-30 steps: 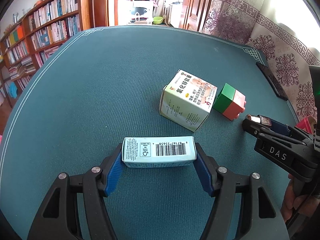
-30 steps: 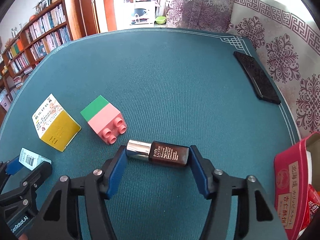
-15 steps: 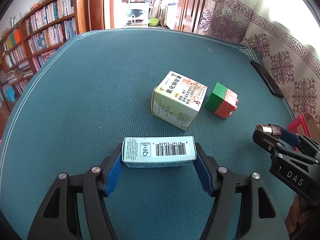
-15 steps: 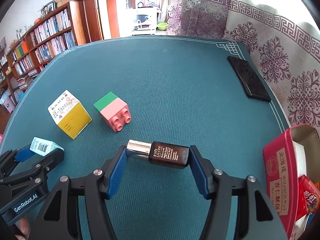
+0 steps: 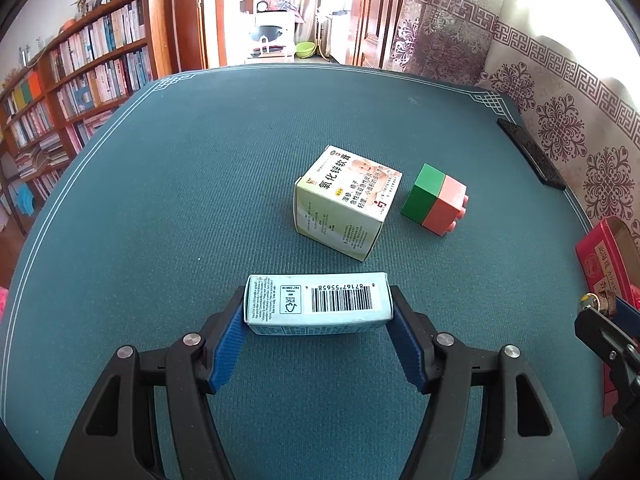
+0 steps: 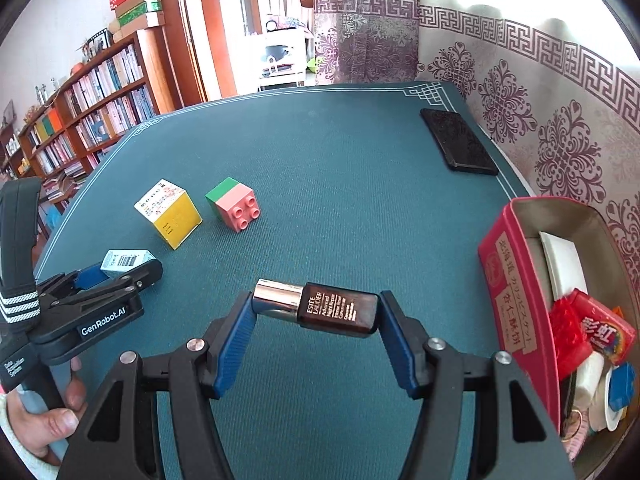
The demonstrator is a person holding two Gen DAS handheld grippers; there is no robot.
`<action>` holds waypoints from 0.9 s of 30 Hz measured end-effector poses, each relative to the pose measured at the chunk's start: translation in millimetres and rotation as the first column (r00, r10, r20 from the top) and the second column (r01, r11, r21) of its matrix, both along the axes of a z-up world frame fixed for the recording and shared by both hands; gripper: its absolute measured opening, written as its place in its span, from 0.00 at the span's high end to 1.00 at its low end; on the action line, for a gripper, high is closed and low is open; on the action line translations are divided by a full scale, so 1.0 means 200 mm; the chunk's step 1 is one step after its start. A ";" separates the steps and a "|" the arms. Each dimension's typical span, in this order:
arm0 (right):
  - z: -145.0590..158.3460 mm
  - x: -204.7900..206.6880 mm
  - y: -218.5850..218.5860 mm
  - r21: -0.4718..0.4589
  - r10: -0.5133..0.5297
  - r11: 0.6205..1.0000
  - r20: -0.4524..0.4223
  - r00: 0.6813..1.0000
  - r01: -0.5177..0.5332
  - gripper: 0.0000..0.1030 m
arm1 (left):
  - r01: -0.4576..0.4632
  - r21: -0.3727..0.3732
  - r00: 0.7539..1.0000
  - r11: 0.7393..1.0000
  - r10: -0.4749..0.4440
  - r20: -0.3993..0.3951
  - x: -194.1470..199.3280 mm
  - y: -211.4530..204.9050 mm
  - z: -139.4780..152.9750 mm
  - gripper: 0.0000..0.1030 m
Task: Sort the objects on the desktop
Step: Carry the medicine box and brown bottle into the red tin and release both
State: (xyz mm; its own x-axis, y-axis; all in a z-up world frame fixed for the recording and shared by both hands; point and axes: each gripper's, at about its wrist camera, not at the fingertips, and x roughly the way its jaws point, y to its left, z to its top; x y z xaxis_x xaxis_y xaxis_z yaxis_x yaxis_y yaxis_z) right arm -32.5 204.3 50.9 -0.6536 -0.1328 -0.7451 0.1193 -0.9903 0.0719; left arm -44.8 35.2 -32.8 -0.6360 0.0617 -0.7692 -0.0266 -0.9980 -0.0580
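My left gripper is shut on a pale blue carton with a barcode, held crosswise above the teal table; the carton also shows at the left of the right wrist view. My right gripper is shut on a dark brown serum bottle with a silver cap, lying sideways between the blue pads. A white and yellow medicine box and a green and pink toy brick stand on the table beyond both grippers. The red storage box sits to the right of the bottle.
The red box holds several small items, among them a red packet and a blue piece. A black flat case lies near the far right table edge. Bookshelves stand left, a patterned curtain right. A hand grips the left tool.
The right gripper has carried the bottle rightward and a little up, bringing the red box and its contents into fuller view. The left gripper and its carton have stayed nearly still.
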 end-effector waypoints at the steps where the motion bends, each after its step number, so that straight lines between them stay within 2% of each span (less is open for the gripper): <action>1: 0.01 0.02 0.01 -0.006 -0.004 1.000 -0.002 1.000 0.004 0.36 | 0.004 -0.002 1.000 1.000 -0.004 -0.004 0.00 0.01 0.00 0.33; 16: 0.12 0.31 0.24 -0.040 -0.100 0.995 -0.114 0.988 0.096 0.36 | 0.058 -0.039 0.998 0.998 -0.059 -0.010 0.09 0.14 0.00 0.33; 27: 0.14 0.52 0.66 -0.087 -0.285 0.958 -0.131 0.950 0.275 0.36 | 0.130 -0.050 0.991 0.990 -0.131 -0.018 0.20 0.30 0.03 0.33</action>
State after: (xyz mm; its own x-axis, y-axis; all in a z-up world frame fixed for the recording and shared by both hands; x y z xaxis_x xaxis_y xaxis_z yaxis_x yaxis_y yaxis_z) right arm 72.2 335.5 78.5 -0.7689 0.0238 -0.6389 -0.1481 -0.9787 0.1419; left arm -3.9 94.7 -26.2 -0.6410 0.1079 -0.7599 -0.1576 -0.9875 -0.0073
